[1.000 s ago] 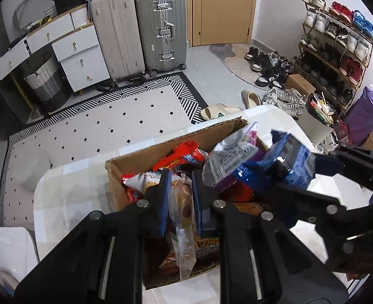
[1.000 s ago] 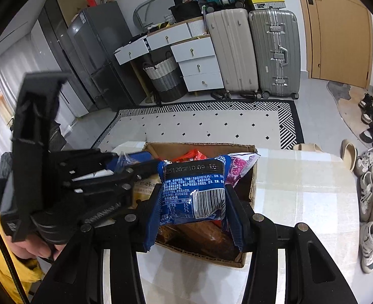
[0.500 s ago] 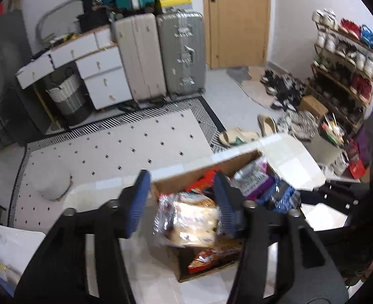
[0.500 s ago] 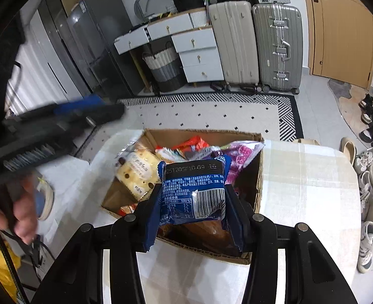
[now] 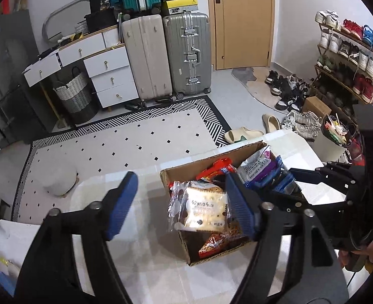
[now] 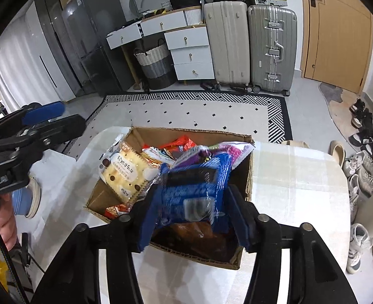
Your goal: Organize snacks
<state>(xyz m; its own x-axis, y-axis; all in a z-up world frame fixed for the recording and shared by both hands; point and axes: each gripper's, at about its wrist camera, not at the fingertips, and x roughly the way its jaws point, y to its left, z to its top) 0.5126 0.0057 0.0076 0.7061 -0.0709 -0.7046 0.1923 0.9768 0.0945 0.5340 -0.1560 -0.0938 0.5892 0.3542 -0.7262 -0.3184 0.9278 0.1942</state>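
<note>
Since a second ago the left gripper (image 5: 178, 205) dropped its cracker pack (image 5: 204, 209) into the box (image 5: 206, 258) and rose, jaws opening, empty; the right gripper (image 6: 194, 215) is opening around the blue bag (image 6: 194, 185), which could slide onto the table (image 6: 300, 177).

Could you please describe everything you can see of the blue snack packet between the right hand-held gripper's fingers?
The blue snack packet is a glossy plastic pouch with white print and a barcode, motion-blurred. It hangs tilted over the cardboard box, above the other snacks. The right hand-held gripper has its jaws opening around it; the packet lies between the blue pads, which no longer visibly press on it.
</note>
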